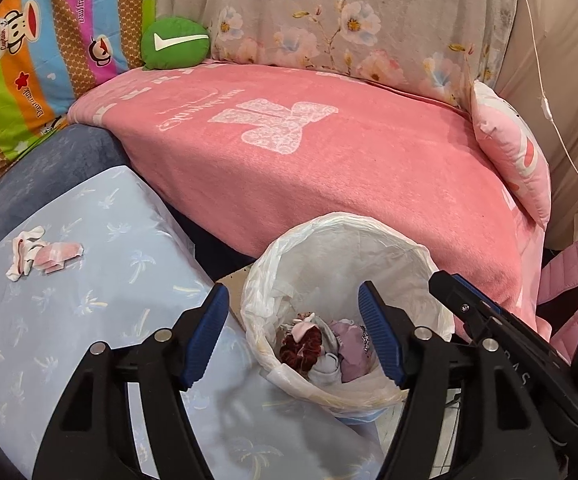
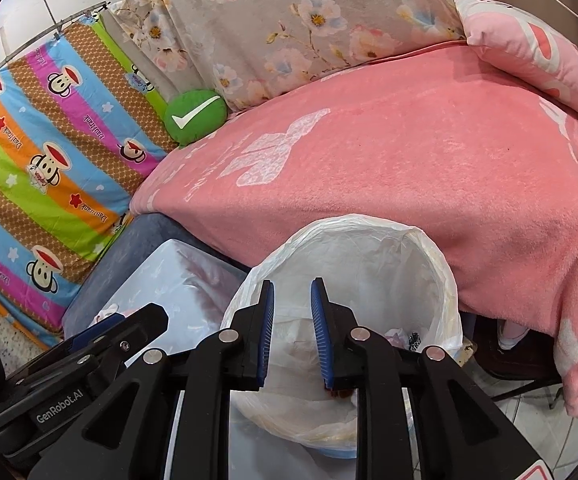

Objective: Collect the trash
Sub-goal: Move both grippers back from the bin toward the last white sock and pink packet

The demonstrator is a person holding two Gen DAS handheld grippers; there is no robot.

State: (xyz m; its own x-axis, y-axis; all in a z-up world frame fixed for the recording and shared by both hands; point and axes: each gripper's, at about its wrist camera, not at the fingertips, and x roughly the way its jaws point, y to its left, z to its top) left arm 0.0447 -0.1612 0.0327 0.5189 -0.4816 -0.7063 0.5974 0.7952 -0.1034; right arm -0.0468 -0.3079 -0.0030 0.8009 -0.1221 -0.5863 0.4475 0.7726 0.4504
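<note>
Far left, striped monkey sheet (image 1: 29, 80) hangs behind; green cushion (image 1: 175, 45) sits at the back edge of the pink blanket (image 1: 329, 160). On the pale blue bench (image 1: 69, 320), well left of the bin, lies the remaining trash: a crumpled wrapper (image 1: 43, 254), white with red and pink print. Looks light, thin and floppy, probably crinkly film or paper, so no crush risk, but it may slip or flutter loose. Best bet: pinch the bunched white part at its left end, where folds stack up, rather than the flat pink flap that lies flush on the bench. Left claw (image 1: 293, 336) is spread wide, holding nothing, hovering over the bin (image 1: 429, 256). Bin has a white liner and already holds a few bits: something dark red, something lilac. Right claw (image 2: 292, 336) is over the bin mouth too, jaws parted by a narrow gap, nothing visible between them. Its body crosses the right edge of the left view, so the two sit close together. Pink pillow (image 1: 517, 160) at far right of the blanket. Left claw is the nearer one to the wrapper.
</note>
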